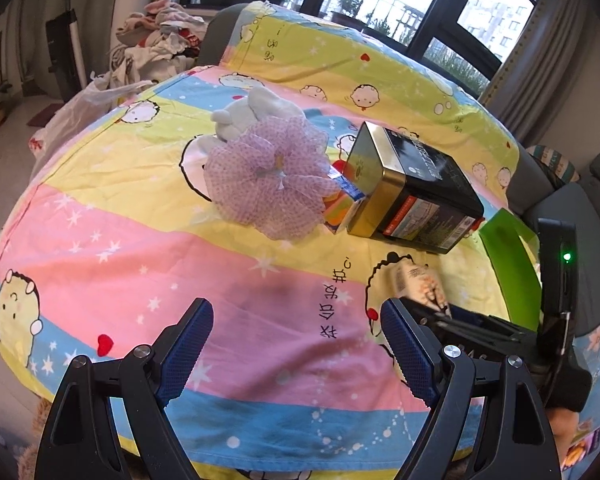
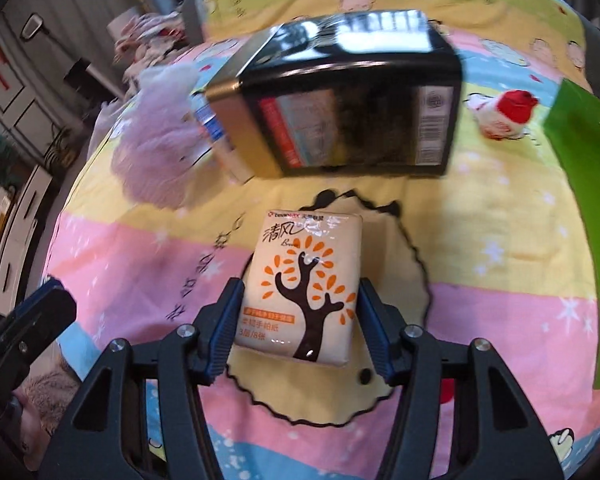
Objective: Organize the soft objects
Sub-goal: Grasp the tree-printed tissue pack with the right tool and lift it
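right gripper (image 2: pixel 300 320): clenched on the tissue pack (image 2: pixel 300 284), one blue pad on each long side; the pack's near half sits between the pads and its far end sticks out past the tips.
tissue pack position: near centre of the patterned bedsheet (image 2: pixel 520 320), just near of the black tin (image 2: pixel 340 96); whether it rests on the cloth or is lifted clear, i cannot tell.
left gripper (image 1: pixel 296 344): released, jaws wide apart with only sheet between them, holding nothing, near edge of the bed.
other soft things: purple mesh puff (image 1: pixel 268 176) and pale plush toy (image 1: pixel 256 114) lie far left, touching each other; a small red-and-white plush (image 2: pixel 500 114) lies far right beside the green bag (image 2: pixel 580 208).
risk, squeeze: the pack is soft, so a hard clench may crumple it or let it bulge and slip forward out of the pads.
risk, collision: the tin is just beyond the pack's far end; a forward swing could knock it, and it leans on a small colourful carton (image 1: pixel 340 204) that touches the puff.
risk, blur: the right view is smeared, so a fast move may loosen a partial grip.
risk, crowding: both grippers are close at the near edge and could bump.
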`<state>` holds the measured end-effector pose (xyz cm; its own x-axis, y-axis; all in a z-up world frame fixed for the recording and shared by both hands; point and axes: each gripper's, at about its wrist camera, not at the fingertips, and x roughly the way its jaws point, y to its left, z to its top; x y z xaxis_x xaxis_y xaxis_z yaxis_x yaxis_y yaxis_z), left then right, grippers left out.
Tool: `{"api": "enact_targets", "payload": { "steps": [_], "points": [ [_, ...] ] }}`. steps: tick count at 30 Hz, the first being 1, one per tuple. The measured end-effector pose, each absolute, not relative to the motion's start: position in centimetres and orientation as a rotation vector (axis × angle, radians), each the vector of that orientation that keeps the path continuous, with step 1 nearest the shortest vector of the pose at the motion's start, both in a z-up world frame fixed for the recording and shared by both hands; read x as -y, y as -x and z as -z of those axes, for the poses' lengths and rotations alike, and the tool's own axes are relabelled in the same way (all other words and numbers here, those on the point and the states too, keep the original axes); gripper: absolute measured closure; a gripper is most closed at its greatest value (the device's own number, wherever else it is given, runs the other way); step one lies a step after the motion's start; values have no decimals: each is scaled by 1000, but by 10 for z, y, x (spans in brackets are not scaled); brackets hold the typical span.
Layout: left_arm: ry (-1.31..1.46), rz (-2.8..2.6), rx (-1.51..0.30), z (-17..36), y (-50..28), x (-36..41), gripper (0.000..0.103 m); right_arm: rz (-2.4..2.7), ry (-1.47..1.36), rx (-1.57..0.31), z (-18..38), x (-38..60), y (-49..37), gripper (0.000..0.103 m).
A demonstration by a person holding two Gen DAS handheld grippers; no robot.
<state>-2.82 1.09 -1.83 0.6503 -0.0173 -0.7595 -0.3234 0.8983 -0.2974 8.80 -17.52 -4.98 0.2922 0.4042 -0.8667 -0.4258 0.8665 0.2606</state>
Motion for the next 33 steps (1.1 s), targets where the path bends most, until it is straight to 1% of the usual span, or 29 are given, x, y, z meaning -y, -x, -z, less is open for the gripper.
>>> {"api": "enact_targets", "payload": {
  "steps": [2,3,4,6,12,16,20,22,26,28,30,31,33],
  "points": [
    [437,-178,-845,18,28,-10,17,-547,33,-1158,52,174,-89,44],
    [437,-178,-841,18,29,-9,17,-548,38,-1157,51,174,-86,42],
    [436,-179,-838,17,29,-8,17,-550,32,-1152,49,176,-86,35],
    [432,-173,-830,17,29,-6,17,-545,5,-1134,43,183,-85,26],
    [433,-117,-835,17,24,6,17,-525,-124,-1069,19,218,-88,24],
    [428,-107,-868,24,17,18,17,-536,-188,-1053,12,233,-87,24],
    [473,-58,-917,36,8,28,17,-572,-258,-1061,15,244,-91,28],
    [484,-42,-926,39,5,34,17,-582,-290,-1068,19,245,-93,36],
    [498,6,-935,43,-3,48,17,-611,-342,-1114,31,246,-101,48],
    [488,19,-934,44,-7,55,23,-619,-351,-1141,39,245,-105,51],
    [472,17,-943,46,-12,60,39,-621,-379,-1170,45,246,-110,51],
    [469,21,-952,48,-15,62,41,-624,-393,-1191,49,246,-113,50],
    [470,44,-969,52,-20,66,50,-635,-418,-1220,55,245,-116,49]
  ]
}}
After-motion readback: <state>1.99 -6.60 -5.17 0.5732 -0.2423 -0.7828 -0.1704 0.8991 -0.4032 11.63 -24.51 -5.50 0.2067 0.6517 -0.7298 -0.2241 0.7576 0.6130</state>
